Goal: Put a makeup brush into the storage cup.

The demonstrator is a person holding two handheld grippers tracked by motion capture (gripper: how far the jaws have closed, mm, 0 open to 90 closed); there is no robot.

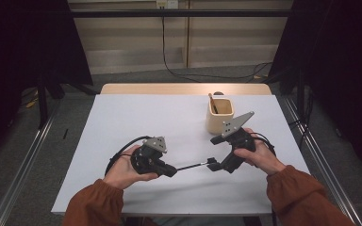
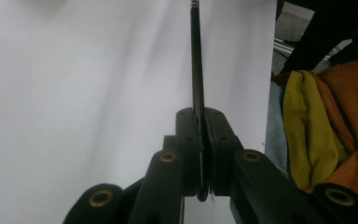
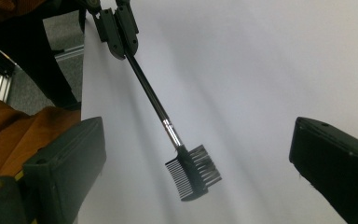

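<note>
A small black brush with a comb edge on its head and a thin black handle is held out level just above the white table, between the person's two hands near the front edge. The left gripper is clamped on the end of the handle; in the left gripper view the jaws pinch the thin rod with no gap. The head end points at the right gripper, whose jaws stand wide apart on either side of the head without touching it. Behind the right hand, a beige cup stands upright on the table with a brown stick leaning inside it.
</note>
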